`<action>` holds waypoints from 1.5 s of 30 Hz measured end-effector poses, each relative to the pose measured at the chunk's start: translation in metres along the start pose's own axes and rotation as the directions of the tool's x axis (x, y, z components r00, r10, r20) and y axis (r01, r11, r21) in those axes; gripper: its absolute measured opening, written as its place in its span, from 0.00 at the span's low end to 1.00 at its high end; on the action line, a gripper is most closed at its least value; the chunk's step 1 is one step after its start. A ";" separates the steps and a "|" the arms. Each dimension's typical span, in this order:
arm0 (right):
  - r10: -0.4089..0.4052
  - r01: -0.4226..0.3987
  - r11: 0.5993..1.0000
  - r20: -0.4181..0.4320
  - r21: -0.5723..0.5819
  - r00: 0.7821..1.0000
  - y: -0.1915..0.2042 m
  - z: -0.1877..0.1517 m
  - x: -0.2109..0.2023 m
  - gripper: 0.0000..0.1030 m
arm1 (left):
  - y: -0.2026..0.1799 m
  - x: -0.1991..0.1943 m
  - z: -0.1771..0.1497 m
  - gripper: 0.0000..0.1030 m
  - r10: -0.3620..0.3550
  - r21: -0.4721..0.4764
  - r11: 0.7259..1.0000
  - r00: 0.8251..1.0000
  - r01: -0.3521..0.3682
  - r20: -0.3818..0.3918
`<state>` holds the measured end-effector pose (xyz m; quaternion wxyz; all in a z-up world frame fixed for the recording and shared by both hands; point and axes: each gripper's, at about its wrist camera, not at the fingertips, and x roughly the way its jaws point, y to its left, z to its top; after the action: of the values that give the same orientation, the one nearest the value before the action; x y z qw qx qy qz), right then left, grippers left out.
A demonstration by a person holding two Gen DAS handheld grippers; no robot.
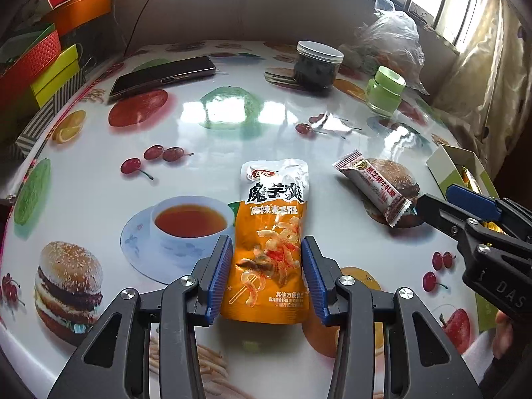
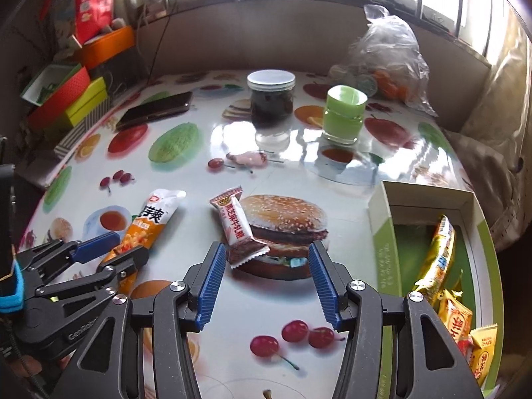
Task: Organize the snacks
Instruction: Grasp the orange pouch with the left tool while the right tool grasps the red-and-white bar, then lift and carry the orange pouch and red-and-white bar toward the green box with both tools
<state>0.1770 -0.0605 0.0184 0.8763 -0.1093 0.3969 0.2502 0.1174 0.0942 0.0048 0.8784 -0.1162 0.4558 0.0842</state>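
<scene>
An orange and white snack pouch [image 1: 271,219] lies flat on the fruit-print table, and my left gripper [image 1: 266,242] is shut on its lower half, a blue pad against each long edge. In the right wrist view the same pouch [image 2: 149,229] shows between the left gripper's [image 2: 128,246] fingers. A small brown and white wrapped candy [image 2: 237,229] lies on a printed burger. My right gripper [image 2: 266,247] stands open around it, the left pad close to the wrapper and the right pad well clear. A white and green open box [image 2: 429,199] at the right holds several yellow snack packs [image 2: 439,252].
At the back of the table sit a dark phone [image 1: 163,74], a dark jar with a white lid [image 1: 317,66], a green-lidded jar [image 1: 384,91] and a clear plastic bag [image 1: 389,36]. Coloured boxes [image 1: 50,63] are stacked off the table's left edge.
</scene>
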 end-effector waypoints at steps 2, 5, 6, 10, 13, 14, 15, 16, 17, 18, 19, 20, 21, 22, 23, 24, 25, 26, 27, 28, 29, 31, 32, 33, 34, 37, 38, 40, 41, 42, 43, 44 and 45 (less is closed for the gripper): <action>0.013 -0.013 1.000 -0.009 -0.007 1.000 0.005 0.003 0.007 0.50 | 0.004 -0.001 0.000 0.43 -0.002 -0.005 1.000 1.000 0.002 0.001; -0.003 0.002 1.000 -0.031 -0.024 1.000 0.011 0.007 0.020 0.50 | 0.008 -0.002 -0.001 0.43 -0.013 -0.011 1.000 1.000 0.013 0.003; -0.001 0.000 1.000 -0.037 -0.031 0.999 0.013 0.009 0.024 0.50 | 0.008 -0.002 -0.001 0.43 -0.017 -0.011 1.000 1.000 0.017 0.004; 0.004 -0.006 0.999 -0.065 -0.041 0.998 0.018 0.012 0.038 0.50 | 0.009 -0.003 -0.001 0.43 -0.024 -0.012 1.000 1.000 0.024 0.007; 0.010 -0.013 0.999 -0.070 -0.048 0.997 0.020 0.012 0.044 0.50 | 0.009 -0.003 -0.002 0.43 -0.025 -0.012 1.000 1.000 0.025 0.008; 0.010 -0.013 0.999 -0.074 -0.047 0.997 0.021 0.012 0.045 0.50 | 0.009 -0.003 -0.002 0.43 -0.025 -0.012 1.000 1.000 0.025 0.009; 0.008 -0.012 0.999 -0.078 -0.044 0.997 0.021 0.012 0.047 0.49 | 0.009 -0.003 -0.002 0.43 -0.025 -0.011 1.000 1.000 0.025 0.010; 0.006 -0.009 0.999 -0.080 -0.040 0.997 0.020 0.012 0.049 0.47 | 0.009 -0.003 -0.002 0.43 -0.025 -0.012 1.000 1.000 0.026 0.009; 0.006 -0.008 0.999 -0.079 -0.035 0.997 0.020 0.011 0.050 0.46 | 0.009 -0.003 -0.002 0.43 -0.027 -0.013 1.000 1.000 0.027 0.009; 0.007 -0.009 1.000 -0.078 -0.028 0.997 0.019 0.010 0.050 0.42 | 0.009 -0.003 -0.002 0.43 -0.027 -0.014 1.000 1.000 0.027 0.009; 0.006 -0.008 1.000 -0.074 -0.024 0.997 0.018 0.010 0.050 0.40 | 0.009 -0.003 -0.002 0.43 -0.028 -0.016 0.999 1.000 0.028 0.009; 0.003 -0.005 1.000 -0.070 -0.024 0.998 0.018 0.009 0.050 0.38 | 0.009 -0.003 -0.001 0.43 -0.029 -0.016 0.999 1.000 0.029 0.009; 0.004 -0.006 1.000 -0.068 -0.024 0.998 0.018 0.009 0.049 0.34 | 0.008 -0.003 -0.001 0.43 -0.027 -0.015 1.000 1.000 0.027 0.008; 0.010 -0.012 1.000 -0.068 -0.023 0.998 0.018 0.009 0.049 0.31 | 0.009 -0.003 -0.001 0.43 -0.026 -0.014 1.000 1.000 0.026 0.008; 0.012 -0.014 1.000 -0.068 -0.024 0.998 0.018 0.009 0.049 0.30 | 0.009 -0.003 -0.001 0.43 -0.024 -0.013 1.000 1.000 0.024 0.009; 0.013 -0.015 1.000 -0.067 -0.026 0.998 0.018 0.009 0.049 0.29 | 0.008 -0.003 -0.001 0.43 -0.023 -0.013 1.000 1.000 0.023 0.009; 0.015 -0.017 0.999 -0.066 -0.027 0.998 0.018 0.009 0.049 0.29 | 0.009 -0.003 -0.001 0.43 -0.023 -0.013 1.000 1.000 0.023 0.009; 0.016 -0.018 1.000 -0.064 -0.025 0.998 0.018 0.008 0.049 0.28 | 0.009 -0.003 -0.001 0.43 -0.023 -0.014 1.000 1.000 0.023 0.008; 0.018 -0.019 1.000 -0.063 -0.023 0.998 0.018 0.008 0.048 0.28 | 0.009 -0.003 -0.001 0.43 -0.023 -0.014 1.000 1.000 0.024 0.008; 0.019 -0.021 1.000 -0.061 -0.020 0.998 0.018 0.007 0.048 0.28 | 0.009 -0.004 -0.001 0.43 -0.024 -0.016 1.000 1.000 0.024 0.008; 0.020 -0.021 1.000 -0.061 -0.019 0.998 0.018 0.007 0.047 0.28 | 0.009 -0.004 -0.001 0.43 -0.023 -0.016 1.000 1.000 0.023 0.008; 0.022 -0.023 1.000 -0.061 -0.018 0.998 0.018 0.007 0.047 0.27 | 0.008 -0.004 -0.001 0.43 -0.021 -0.016 1.000 1.000 0.021 0.008; 0.023 -0.024 1.000 -0.061 -0.016 0.998 0.018 0.006 0.046 0.27 | 0.009 -0.004 -0.001 0.43 -0.020 -0.018 1.000 1.000 0.020 0.007; 0.024 -0.024 1.000 -0.061 -0.013 0.998 0.018 0.005 0.045 0.27 | 0.009 -0.004 -0.001 0.43 -0.019 -0.020 1.000 1.000 0.019 0.007; 0.025 -0.026 1.000 -0.060 -0.009 0.998 0.018 0.004 0.044 0.27 | 0.009 -0.004 -0.001 0.43 -0.017 -0.023 1.000 1.000 0.018 0.007; 0.033 -0.033 0.999 -0.059 -0.002 0.998 0.019 0.002 0.041 0.27 | 0.010 -0.005 -0.002 0.43 -0.010 -0.023 1.000 1.000 0.010 0.005; 0.035 -0.035 0.999 -0.059 -0.003 0.998 0.019 0.001 0.040 0.27 | 0.010 -0.006 -0.002 0.43 -0.008 -0.022 1.000 1.000 0.009 0.004; 0.041 -0.041 0.999 -0.058 -0.002 0.997 0.020 -0.002 0.037 0.27 | 0.010 -0.007 -0.003 0.43 -0.004 -0.024 1.000 1.000 0.004 0.003; 0.042 -0.042 0.999 -0.056 -0.001 0.998 0.020 -0.002 0.036 0.27 | 0.011 -0.007 -0.003 0.43 -0.004 -0.025 1.000 1.000 0.004 0.002; 0.043 -0.043 0.999 -0.054 0.000 0.998 0.020 -0.003 0.034 0.27 | 0.011 -0.008 -0.004 0.43 -0.003 -0.026 1.000 1.000 0.003 0.001; 0.046 -0.046 0.999 -0.051 0.004 0.998 0.020 -0.004 0.032 0.27 | 0.011 -0.009 -0.004 0.43 -0.001 -0.026 1.000 1.000 0.001 0.002; 0.047 -0.047 0.999 -0.049 0.006 0.998 0.020 -0.005 0.031 0.27 | 0.011 -0.010 -0.005 0.43 0.001 -0.025 1.000 1.000 -0.001 0.003; 0.049 -0.049 0.999 -0.046 0.007 0.998 0.020 -0.006 0.028 0.27 | 0.010 -0.011 -0.005 0.43 0.001 -0.025 1.000 1.000 -0.001 0.004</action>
<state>0.1784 -0.0361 -0.0069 0.8609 -0.1027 0.4203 0.2678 0.1044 0.1019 0.0097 0.8778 -0.1267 0.4531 0.0905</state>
